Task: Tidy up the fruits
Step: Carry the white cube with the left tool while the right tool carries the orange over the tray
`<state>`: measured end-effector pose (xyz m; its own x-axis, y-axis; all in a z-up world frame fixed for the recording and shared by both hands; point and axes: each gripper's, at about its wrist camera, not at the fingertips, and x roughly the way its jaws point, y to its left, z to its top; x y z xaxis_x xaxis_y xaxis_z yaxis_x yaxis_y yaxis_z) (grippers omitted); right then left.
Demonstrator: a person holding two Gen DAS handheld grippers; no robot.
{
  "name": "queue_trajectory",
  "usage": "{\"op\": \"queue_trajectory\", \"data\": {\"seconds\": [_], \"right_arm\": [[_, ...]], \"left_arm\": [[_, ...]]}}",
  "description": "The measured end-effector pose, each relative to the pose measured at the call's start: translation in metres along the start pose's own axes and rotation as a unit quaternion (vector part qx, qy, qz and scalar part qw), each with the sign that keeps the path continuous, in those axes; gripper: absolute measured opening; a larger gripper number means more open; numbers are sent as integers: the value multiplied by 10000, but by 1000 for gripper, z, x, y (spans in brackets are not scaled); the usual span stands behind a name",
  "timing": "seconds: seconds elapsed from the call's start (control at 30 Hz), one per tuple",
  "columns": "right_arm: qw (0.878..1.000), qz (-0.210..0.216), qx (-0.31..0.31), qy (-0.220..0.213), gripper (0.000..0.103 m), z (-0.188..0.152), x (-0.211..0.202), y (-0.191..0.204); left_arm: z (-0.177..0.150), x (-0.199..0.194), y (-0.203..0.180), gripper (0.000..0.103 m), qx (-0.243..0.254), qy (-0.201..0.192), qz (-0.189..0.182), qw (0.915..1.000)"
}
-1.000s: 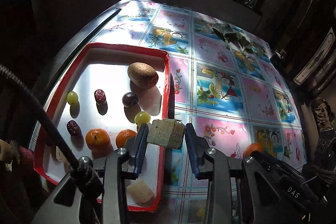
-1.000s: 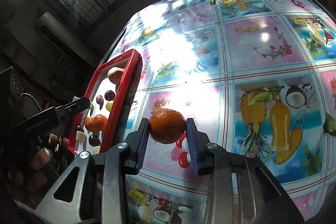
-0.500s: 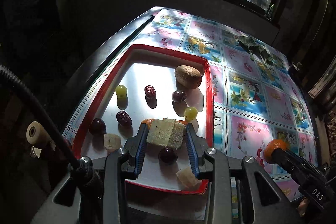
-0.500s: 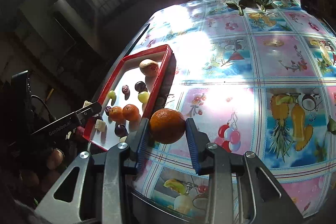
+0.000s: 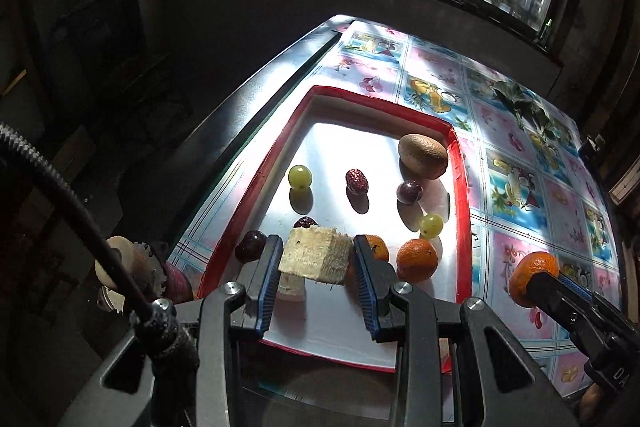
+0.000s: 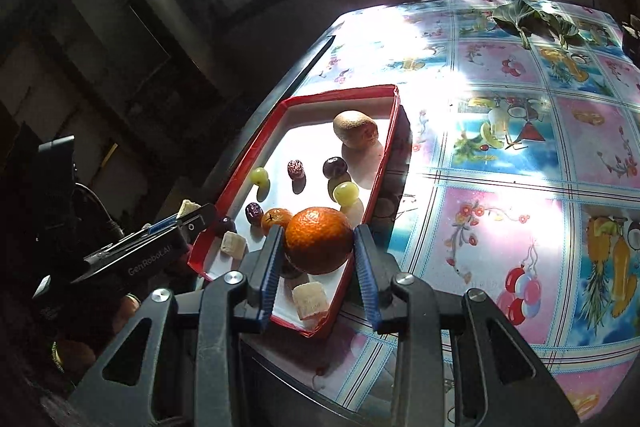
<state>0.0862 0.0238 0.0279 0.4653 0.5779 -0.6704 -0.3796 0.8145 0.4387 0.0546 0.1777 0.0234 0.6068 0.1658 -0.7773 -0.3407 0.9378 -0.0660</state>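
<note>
While both tools hang above the near end of the red tray [image 5: 460,163], the left gripper [image 5: 316,263] has its fingers closed on a pale fibrous block [image 5: 314,255], and the right gripper [image 6: 318,247] pinches an orange [image 6: 319,240] just inside the tray's right wall. Grapes, dates, a kiwi [image 5: 423,156] and two more oranges already crowd the tray. A high release risks the orange rolling into neighbours or over the low rim onto the bench [image 6: 500,211].

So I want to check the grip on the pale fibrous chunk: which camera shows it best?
The left wrist view: the pale chunk sits centred between the left tool's pads, over the red tray. In the right wrist view only a corner shows behind that tool's tip.
</note>
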Motion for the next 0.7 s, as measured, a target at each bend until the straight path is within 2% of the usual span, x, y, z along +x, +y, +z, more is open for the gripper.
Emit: {"op": "queue_trajectory", "data": {"seconds": [0.17, 0.7], "right_arm": [[10000, -10, -46, 44, 37, 4, 11, 5], [9999, -144, 90, 15, 37, 43, 45, -13]], "left_arm": [[2, 0, 2, 35, 1, -127, 262, 9996], [28, 22, 1, 35, 56, -100, 507, 9986]]}}
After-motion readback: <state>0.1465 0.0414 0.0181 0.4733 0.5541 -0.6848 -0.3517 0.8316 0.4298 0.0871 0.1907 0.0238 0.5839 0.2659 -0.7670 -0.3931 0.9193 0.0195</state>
